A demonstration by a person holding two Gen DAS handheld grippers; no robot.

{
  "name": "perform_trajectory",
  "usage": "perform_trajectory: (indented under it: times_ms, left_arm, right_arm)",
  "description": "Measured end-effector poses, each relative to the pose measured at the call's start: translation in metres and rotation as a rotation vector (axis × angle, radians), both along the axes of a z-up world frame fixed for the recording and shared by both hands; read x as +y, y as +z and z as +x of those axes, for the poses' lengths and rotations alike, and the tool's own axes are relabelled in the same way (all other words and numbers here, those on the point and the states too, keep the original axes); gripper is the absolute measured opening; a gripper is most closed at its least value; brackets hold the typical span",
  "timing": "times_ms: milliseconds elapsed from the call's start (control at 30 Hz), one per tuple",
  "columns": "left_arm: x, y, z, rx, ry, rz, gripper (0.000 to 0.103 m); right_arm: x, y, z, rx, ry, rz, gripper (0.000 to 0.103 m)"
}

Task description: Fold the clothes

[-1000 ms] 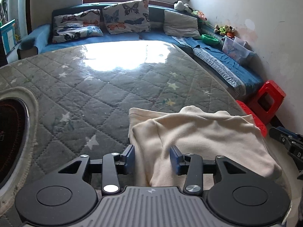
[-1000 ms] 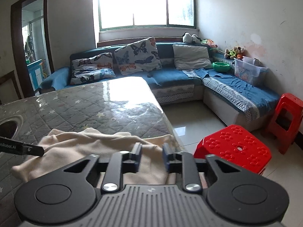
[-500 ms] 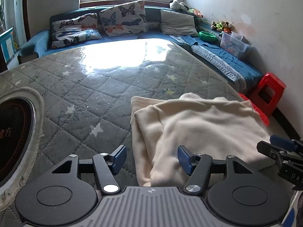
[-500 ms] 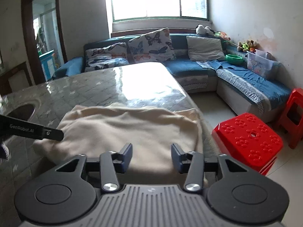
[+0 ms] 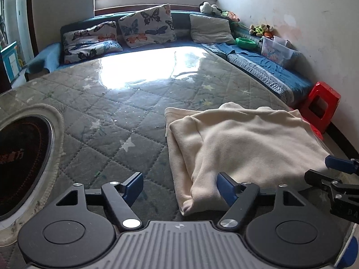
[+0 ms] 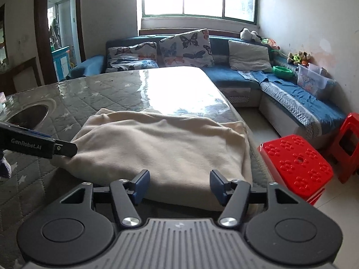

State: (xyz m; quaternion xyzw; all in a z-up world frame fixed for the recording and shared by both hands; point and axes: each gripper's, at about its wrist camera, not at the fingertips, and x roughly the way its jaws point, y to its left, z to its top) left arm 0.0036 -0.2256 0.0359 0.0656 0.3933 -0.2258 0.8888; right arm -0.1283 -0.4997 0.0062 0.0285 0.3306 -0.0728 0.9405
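Both units, left gripper [image 5: 179, 187] & right gripper [image 6: 179, 186], are built alike: matte black linkage arms w/ silver screws, two round black discs, ribbed grey centre plate, blue-padded jaws; white "GenRobot.AI" lettering is seen on the left one's black side.

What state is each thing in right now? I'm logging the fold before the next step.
cream garment: folded over in layers, lying flat on the table, held by neither gripper.
left gripper: open, at the garment's near left corner.
right gripper: open, at the garment's near edge.
quilted table cover: spread flat under a glossy clear sheet.
red stool: upright on the floor beside the table.
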Motion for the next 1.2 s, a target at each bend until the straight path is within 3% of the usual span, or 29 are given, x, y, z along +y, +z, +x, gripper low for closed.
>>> perform_trajectory:
  times_ms: [100, 233, 300, 467, 700, 900, 1200]
  left_arm:
    - [0.001, 0.000, -0.008, -0.016, -0.016, 0.019, 0.088]
    - [0.002, 0.000, -0.017, -0.022, -0.031, 0.026, 0.090]
    - [0.004, 0.000, -0.021, -0.024, -0.034, 0.026, 0.092]
    - [0.005, 0.002, -0.032, -0.036, -0.044, 0.031, 0.094]
    - [0.007, 0.002, -0.048, -0.064, -0.065, 0.041, 0.094]
    - [0.010, 0.001, -0.058, -0.066, -0.074, 0.036, 0.094]
    - [0.011, 0.001, -0.068, -0.083, -0.078, 0.037, 0.097]
  right_arm:
    - [0.002, 0.000, -0.002, 0.003, -0.008, 0.014, 0.075]
    - [0.006, 0.001, -0.007, 0.009, -0.016, 0.032, 0.079]
    - [0.007, 0.001, -0.008, 0.011, -0.026, 0.033, 0.087]
    - [0.009, 0.001, -0.016, 0.015, -0.050, 0.049, 0.088]
    - [0.016, -0.001, -0.027, 0.020, -0.080, 0.037, 0.099]
    - [0.021, -0.003, -0.035, 0.021, -0.105, 0.038, 0.103]
    - [0.024, -0.006, -0.044, 0.021, -0.127, 0.043, 0.103]
